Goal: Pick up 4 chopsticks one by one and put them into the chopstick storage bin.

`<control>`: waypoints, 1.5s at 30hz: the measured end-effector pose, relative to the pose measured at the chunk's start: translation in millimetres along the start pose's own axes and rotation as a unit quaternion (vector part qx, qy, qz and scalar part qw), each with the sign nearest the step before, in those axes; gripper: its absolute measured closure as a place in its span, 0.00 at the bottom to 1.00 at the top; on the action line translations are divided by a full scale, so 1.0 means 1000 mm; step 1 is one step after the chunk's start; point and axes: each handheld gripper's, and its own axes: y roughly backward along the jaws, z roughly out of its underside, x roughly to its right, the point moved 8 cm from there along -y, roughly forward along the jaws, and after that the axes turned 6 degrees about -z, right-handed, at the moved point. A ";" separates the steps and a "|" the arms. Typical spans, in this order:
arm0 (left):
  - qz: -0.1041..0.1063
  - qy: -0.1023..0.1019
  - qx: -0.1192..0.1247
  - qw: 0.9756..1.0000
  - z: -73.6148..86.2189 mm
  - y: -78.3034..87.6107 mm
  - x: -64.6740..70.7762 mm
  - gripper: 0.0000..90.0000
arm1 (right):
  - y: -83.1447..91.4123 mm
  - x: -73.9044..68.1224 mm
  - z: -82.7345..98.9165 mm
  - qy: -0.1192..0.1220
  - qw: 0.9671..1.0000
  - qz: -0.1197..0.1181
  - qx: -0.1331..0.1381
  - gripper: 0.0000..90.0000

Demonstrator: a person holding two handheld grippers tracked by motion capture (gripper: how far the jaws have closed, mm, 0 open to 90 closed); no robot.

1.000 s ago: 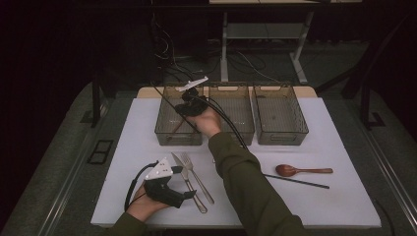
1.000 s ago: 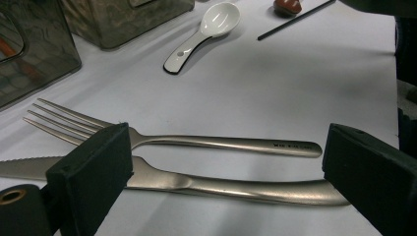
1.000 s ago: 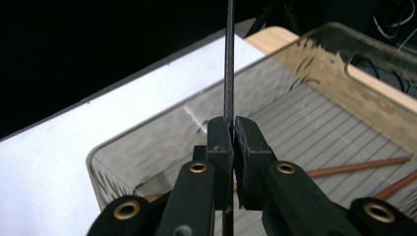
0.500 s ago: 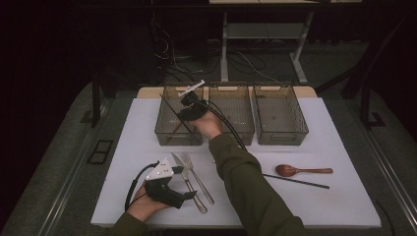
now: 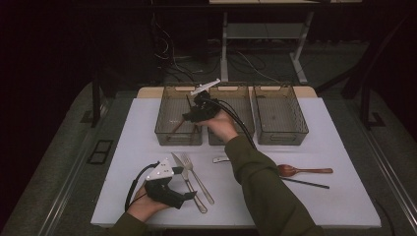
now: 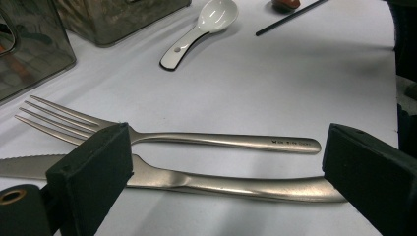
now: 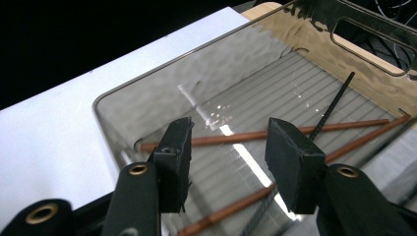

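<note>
Right gripper view: right gripper (image 7: 228,147) just opening, empty, above chopsticks (image 7: 255,134) in left bin (image 7: 147,98)

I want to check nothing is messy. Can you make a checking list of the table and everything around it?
Surface: white table, flat.
Job's things: brown and black chopsticks lie in the left bin. Fork and knife lie side by side between the left gripper's jaws. Wooden spoon, black chopstick and white spoon wait on the table.
Clutter: nothing seen.
Grippers: left gripper open around fork and knife; right gripper over the left bin, jaws just been opening, nothing between them.
Cables: black cable trails from the right gripper.
Surroundings: dark floor, a desk frame behind.
</note>
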 end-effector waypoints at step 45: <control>0.001 0.004 -0.006 1.000 0.001 -0.005 0.001 0.05 | 0.151 -0.013 0.117 0.038 0.999 -0.032 0.020 0.47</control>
